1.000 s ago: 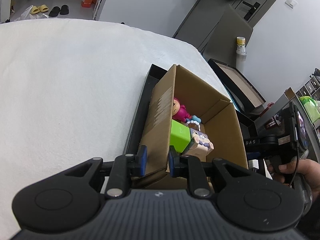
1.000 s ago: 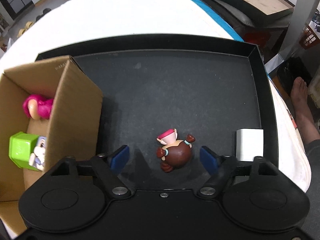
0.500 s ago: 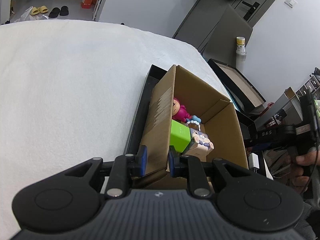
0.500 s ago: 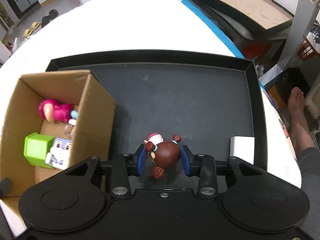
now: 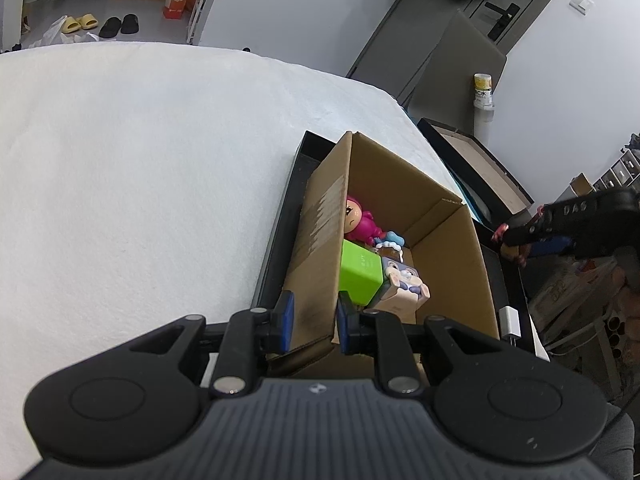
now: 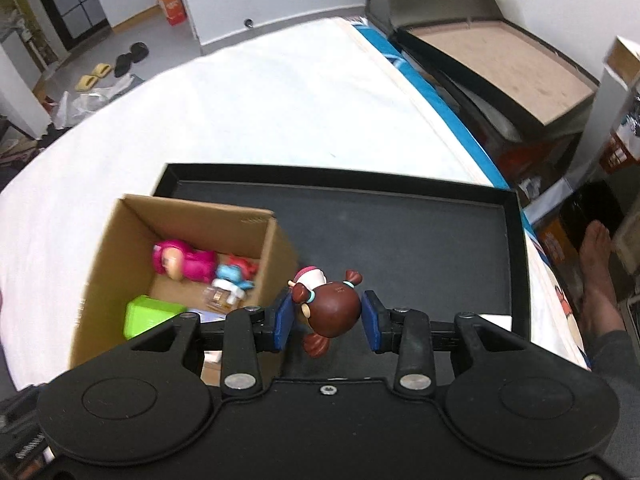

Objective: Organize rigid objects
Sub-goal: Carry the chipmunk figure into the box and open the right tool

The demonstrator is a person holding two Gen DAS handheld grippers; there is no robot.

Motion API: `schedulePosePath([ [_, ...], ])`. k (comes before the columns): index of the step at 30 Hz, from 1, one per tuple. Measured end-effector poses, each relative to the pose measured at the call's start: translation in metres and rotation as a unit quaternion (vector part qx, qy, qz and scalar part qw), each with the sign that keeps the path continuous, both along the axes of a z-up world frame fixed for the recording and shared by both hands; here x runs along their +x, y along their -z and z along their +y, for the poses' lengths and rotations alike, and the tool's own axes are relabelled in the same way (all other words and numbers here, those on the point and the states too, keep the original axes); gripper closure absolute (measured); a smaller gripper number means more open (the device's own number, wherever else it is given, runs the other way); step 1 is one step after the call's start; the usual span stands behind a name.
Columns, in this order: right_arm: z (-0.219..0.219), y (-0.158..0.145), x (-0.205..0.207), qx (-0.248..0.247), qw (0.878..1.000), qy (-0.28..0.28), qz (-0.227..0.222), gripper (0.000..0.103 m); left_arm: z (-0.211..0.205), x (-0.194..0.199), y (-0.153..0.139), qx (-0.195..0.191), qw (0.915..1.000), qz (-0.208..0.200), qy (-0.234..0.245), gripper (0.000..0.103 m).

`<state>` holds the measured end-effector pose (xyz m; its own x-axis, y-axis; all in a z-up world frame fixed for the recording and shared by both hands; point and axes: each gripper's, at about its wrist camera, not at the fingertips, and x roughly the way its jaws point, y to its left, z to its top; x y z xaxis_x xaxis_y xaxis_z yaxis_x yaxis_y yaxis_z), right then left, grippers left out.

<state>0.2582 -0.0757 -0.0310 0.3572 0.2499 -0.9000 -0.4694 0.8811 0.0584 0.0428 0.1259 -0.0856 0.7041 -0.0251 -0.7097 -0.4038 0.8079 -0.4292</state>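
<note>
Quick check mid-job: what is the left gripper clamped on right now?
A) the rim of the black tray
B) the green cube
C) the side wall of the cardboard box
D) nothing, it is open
C: the left gripper has its blue pads on either side of the near wall of the cardboard box, pinching it; the green cube sits untouched inside.

the black tray [image 6: 440,224] floor lies bare from 12 to 3 o'clock of the right gripper [image 6: 326,320], open for passage. at 9 o'clock the cardboard box [image 6: 276,256] wall stands up as a barrier. inside, the pink figure [image 6: 182,260], green cube [image 6: 148,314] and small toys [image 6: 234,280] crowd its left side; the right half of its floor [image 5: 448,272] is free.
</note>
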Motion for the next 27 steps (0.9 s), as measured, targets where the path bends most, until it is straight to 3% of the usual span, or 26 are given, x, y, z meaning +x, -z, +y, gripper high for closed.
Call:
schedulePosePath([
  [14,0.039,-0.021,-0.008,0.001,0.999,-0.033,-0.014,0.067,0.002,-0.001,0.001,-0.004,1.0,-0.007,0.005,0.083],
  [27,0.069,-0.009,-0.016,-0.012,0.999,-0.05,-0.014,0.067,0.003,-0.003,-0.002,-0.006,0.9998,-0.019,0.005,0.084],
])
